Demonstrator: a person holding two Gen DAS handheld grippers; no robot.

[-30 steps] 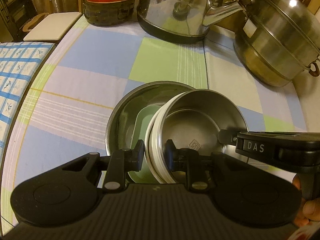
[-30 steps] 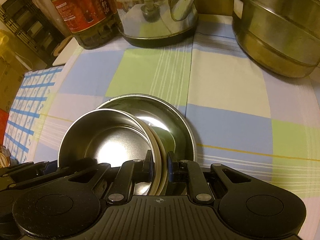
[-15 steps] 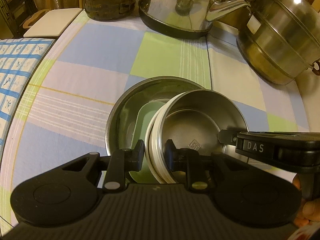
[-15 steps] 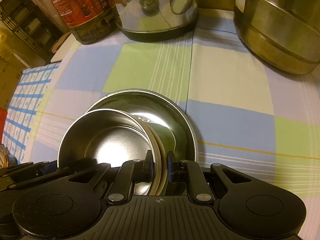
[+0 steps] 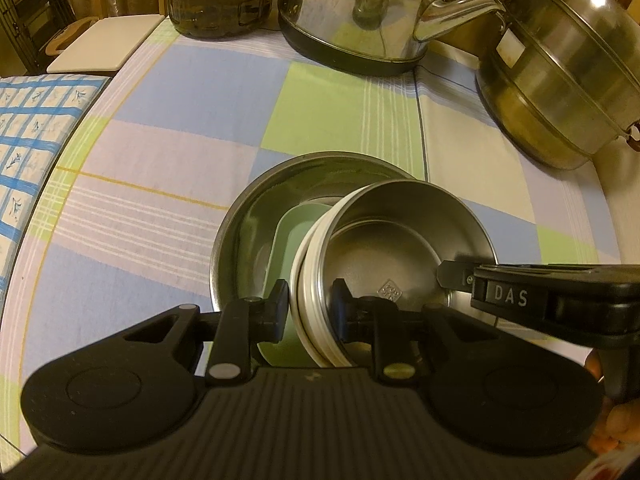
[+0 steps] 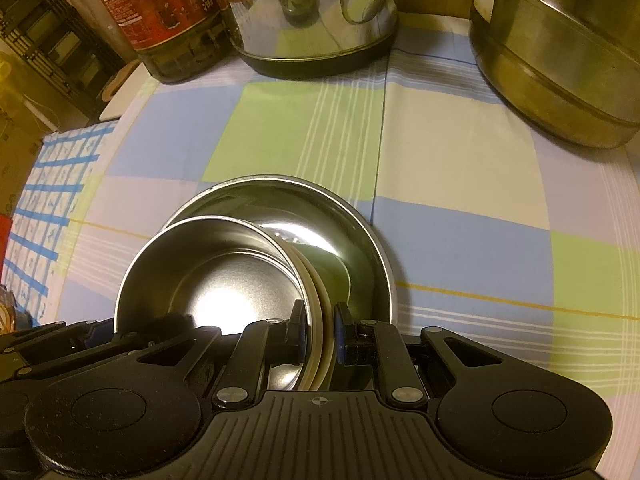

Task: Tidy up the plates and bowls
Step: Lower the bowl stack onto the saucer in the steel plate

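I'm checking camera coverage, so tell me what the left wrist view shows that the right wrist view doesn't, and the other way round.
Only the left wrist view shows the right gripper from the side, the pot's lid and a white board. Only the right wrist view shows the oil bottle's label text. Both show the steel bowl with its white rim pinched by both grippers, over the large steel plate and a pale green dish, plus the kettle.

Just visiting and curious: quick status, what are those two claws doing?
Left gripper and right gripper both clamped on small steel bowl rim. Bowl tilted over big steel bowl holding green plate. Nothing blocking.
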